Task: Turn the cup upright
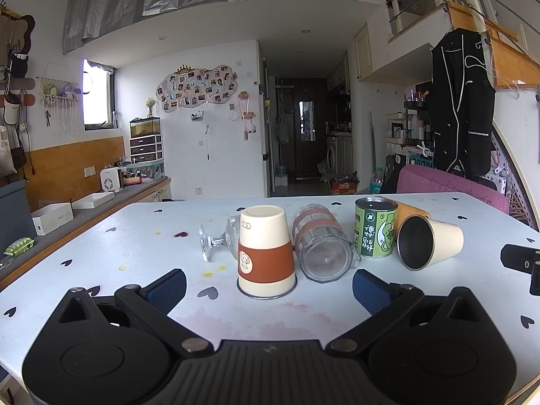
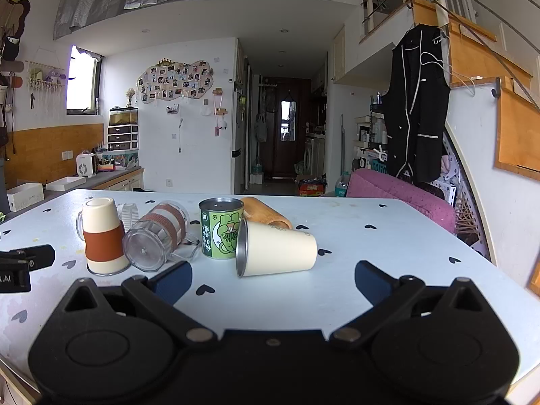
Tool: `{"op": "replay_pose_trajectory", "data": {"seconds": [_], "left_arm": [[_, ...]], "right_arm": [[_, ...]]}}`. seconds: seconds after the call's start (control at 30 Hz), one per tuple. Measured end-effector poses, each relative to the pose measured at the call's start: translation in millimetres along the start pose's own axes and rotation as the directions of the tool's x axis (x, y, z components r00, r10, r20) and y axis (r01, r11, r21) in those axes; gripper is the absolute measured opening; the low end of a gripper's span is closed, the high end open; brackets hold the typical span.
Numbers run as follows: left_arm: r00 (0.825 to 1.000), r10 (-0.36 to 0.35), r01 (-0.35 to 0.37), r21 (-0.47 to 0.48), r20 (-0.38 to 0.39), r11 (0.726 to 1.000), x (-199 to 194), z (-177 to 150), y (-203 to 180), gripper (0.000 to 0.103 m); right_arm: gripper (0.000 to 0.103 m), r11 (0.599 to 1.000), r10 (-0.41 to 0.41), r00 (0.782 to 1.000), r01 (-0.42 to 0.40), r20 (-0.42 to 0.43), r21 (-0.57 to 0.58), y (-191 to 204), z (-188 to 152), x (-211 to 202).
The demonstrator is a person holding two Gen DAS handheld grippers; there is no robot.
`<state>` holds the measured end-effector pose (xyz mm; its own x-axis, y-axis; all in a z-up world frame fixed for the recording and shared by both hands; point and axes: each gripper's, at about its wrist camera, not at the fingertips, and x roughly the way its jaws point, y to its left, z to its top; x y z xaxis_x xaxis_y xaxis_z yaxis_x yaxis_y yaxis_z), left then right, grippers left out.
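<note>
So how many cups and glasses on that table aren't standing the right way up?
5. Upside-down cream cup with a brown sleeve; stemmed glass lying behind it; clear mug on its side; cream steel-lined cup on its side; wooden cup lying behind the green can. Others may be hidden.

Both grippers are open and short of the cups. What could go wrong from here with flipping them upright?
The upside-down cup with the brown sleeve stands close beside the tipped clear pitcher, so the left gripper may knock it. The cream cup on its side near the green can could roll when nudged.

Cream cup [image 1: 265, 251], rust-brown sleeve [image 1: 265, 262]
</note>
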<state>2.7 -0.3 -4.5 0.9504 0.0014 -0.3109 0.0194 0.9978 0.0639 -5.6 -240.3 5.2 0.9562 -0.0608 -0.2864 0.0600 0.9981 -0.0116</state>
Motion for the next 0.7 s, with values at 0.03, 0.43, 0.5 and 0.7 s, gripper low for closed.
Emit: {"op": "replay_pose_trajectory", "data": {"seconds": [0.03,0.43,0.5,0.7], "left_arm": [[1.000,0.000,0.000,0.000,0.000,1.000,0.0,0.0,0.0,0.103],[1.000,-0.001,0.001,0.001,0.000,1.000,0.1,-0.2,-0.1,0.103],[1.000,-0.001,0.001,0.002,0.001,1.000,-0.1,-0.2,-0.1,0.103],[1.000,-0.003,0.003,0.001,0.001,1.000,-1.3,0.3,1.9,0.103]], "right_arm": [[0.103,1.000,0.000,1.000,0.000,0.000,0.000,0.0,0.0,0.0],[0.103,1.000,0.001,1.000,-0.001,0.000,-0.002,-0.3,0.2,-0.6],[0.103,1.000,0.000,1.000,0.000,-0.001,-0.001,0.1,0.0,0.0],[0.103,1.000,0.001,1.000,-0.001,-0.002,-0.003,0.1,0.6,-0.7]]}}
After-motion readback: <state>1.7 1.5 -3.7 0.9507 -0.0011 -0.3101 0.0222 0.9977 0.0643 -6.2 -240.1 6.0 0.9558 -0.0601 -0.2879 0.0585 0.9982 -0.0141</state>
